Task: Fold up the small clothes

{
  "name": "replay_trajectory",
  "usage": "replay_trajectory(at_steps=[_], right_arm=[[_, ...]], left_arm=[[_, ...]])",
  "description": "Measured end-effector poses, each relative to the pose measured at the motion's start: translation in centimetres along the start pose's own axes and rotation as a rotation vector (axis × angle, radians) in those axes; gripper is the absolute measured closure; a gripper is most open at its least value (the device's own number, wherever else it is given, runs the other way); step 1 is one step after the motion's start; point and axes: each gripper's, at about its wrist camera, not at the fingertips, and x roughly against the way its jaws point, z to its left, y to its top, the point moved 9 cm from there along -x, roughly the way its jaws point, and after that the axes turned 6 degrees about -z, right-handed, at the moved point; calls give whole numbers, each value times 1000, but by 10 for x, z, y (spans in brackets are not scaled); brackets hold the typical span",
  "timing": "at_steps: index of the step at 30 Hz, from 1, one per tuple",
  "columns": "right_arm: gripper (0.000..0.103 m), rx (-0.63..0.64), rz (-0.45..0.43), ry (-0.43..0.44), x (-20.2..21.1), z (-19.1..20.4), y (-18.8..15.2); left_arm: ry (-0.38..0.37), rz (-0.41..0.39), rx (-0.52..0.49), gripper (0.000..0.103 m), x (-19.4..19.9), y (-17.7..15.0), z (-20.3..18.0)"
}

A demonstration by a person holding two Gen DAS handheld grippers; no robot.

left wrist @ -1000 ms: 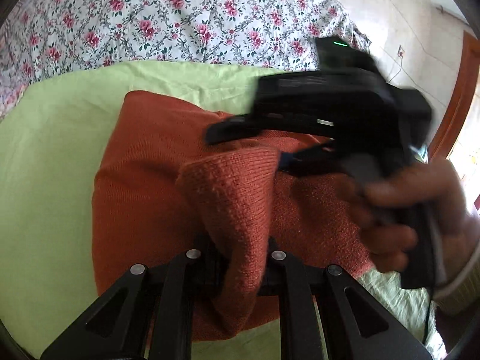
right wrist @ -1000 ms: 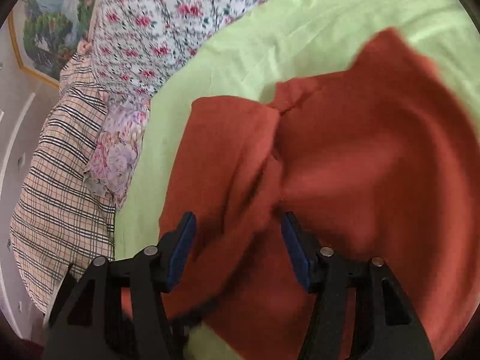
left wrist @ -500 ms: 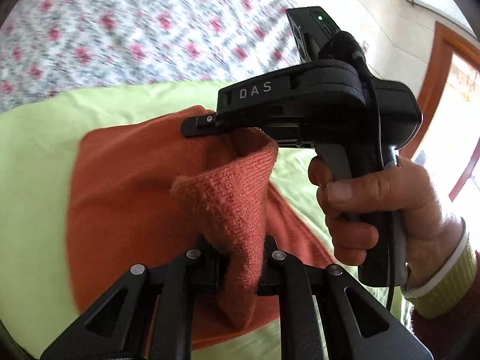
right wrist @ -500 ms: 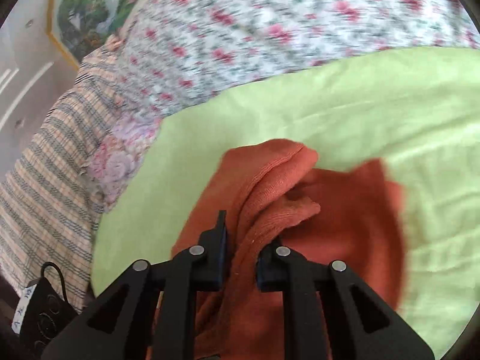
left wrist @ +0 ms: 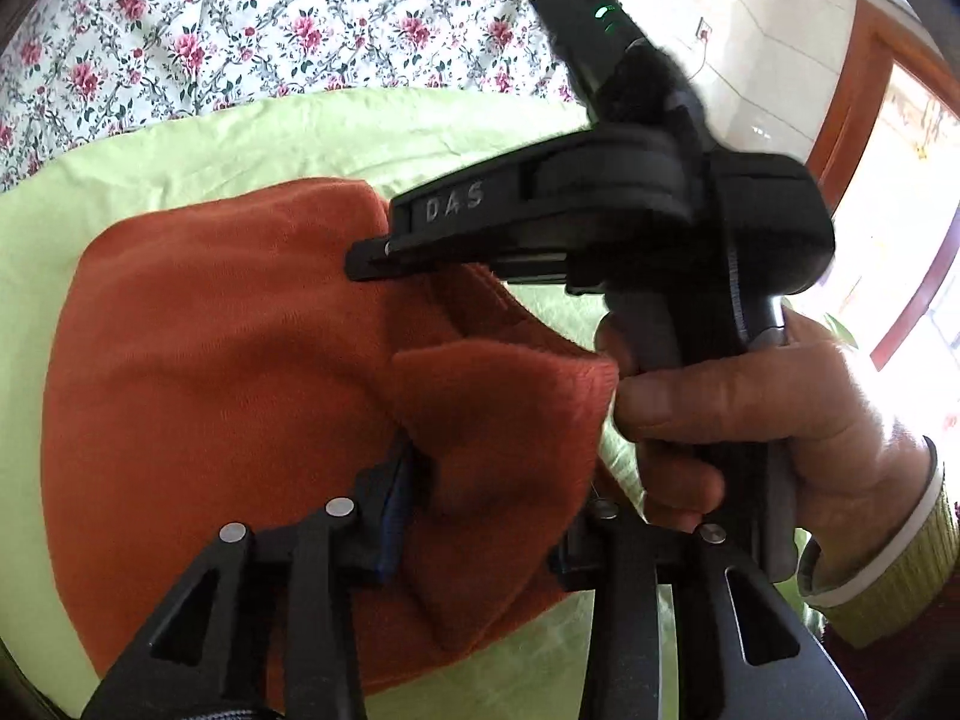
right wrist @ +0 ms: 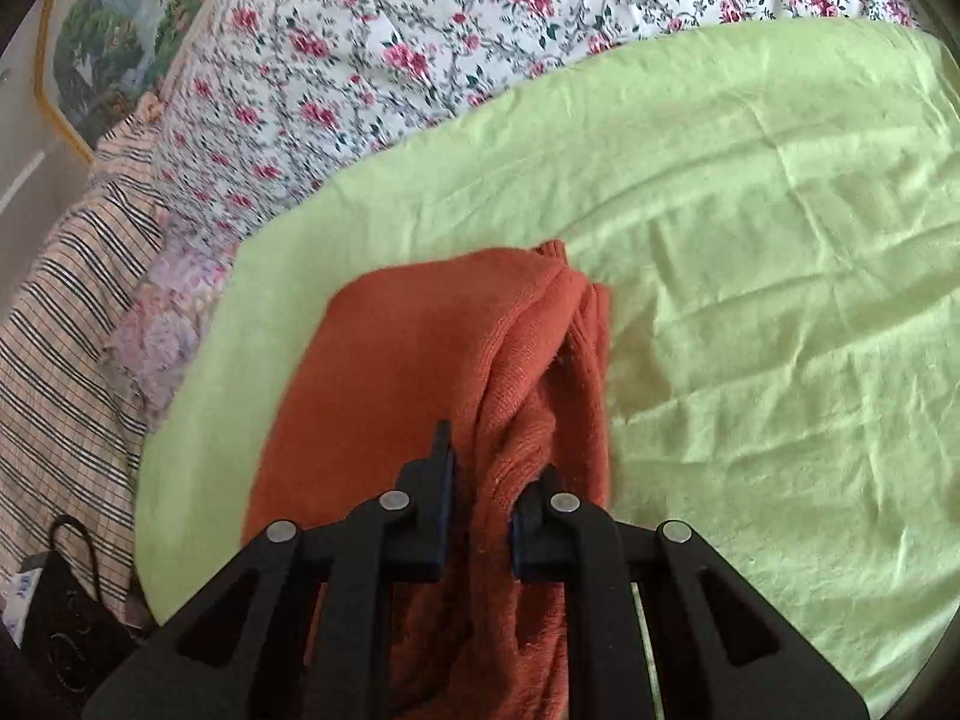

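A small rust-orange knit garment lies on a light green sheet. In the left wrist view my left gripper has its jaws spread wide, with a loose fold of the garment draped between them. My right gripper, held in a hand, pinches the garment's far edge. In the right wrist view my right gripper is shut on a bunched fold of the garment, lifted above the sheet.
A floral quilt lies beyond the green sheet. A plaid cloth and a black item are at the left. A wooden door frame stands at the right in the left wrist view.
My left gripper's jaws have opened from their grip on the garment's fold. My right gripper closed on the garment's far edge and lifted it.
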Motion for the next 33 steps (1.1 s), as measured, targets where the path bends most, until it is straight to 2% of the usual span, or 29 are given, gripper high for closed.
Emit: replay_trajectory(at_steps=[1, 3, 8, 10, 12, 14, 18, 22, 25, 26, 27, 28, 29, 30, 32, 33], right_arm=[[86, -3, 8, -12, -4, -4, -3], [79, -21, 9, -8, -3, -9, -8], [60, -15, -11, -63, 18, -13, -13], [52, -21, -18, -74, 28, -15, -16], [38, -35, -22, -77, 36, -17, -19], [26, -69, -20, -51, 42, -18, -23], [25, -145, 7, 59, 40, -12, -31], [25, -154, 44, 59, 22, -10, -35], [25, -147, 65, 67, 9, -7, -38], [25, -143, 71, 66, 5, -5, -38], [30, -133, 74, 61, 2, -4, -39], [39, -116, 75, 57, -1, -1, -39], [56, -115, 85, 65, -4, 2, -40], [60, -134, 101, 74, -9, 2, -42], [66, -160, 91, 80, -11, 4, -43], [68, -162, 82, 76, -9, 6, -42]], left_arm=[[-10, 1, -3, 61, 3, -3, -1], [-27, 0, -3, 51, 14, -7, 0], [-53, 7, 32, 41, 45, -15, 11], [-38, -4, 65, 33, 61, -15, 25], [4, -21, 117, 16, 75, -13, 50], [46, -38, 193, 15, 84, -12, 81], [61, 11, 354, 13, 70, -16, 136], [-24, 88, 525, 12, 34, -23, 173], [-83, 63, 589, 12, 18, -22, 185], [-92, 47, 572, 16, 14, -16, 185], [-105, 45, 555, 32, 7, -12, 185], [-106, 58, 538, 38, 1, -10, 184], [-90, 63, 525, 50, -2, -10, 185], [-93, 58, 516, 63, 0, -9, 184], [-122, 25, 498, 76, 13, -2, 183], [-128, 10, 490, 78, 24, 0, 182]])
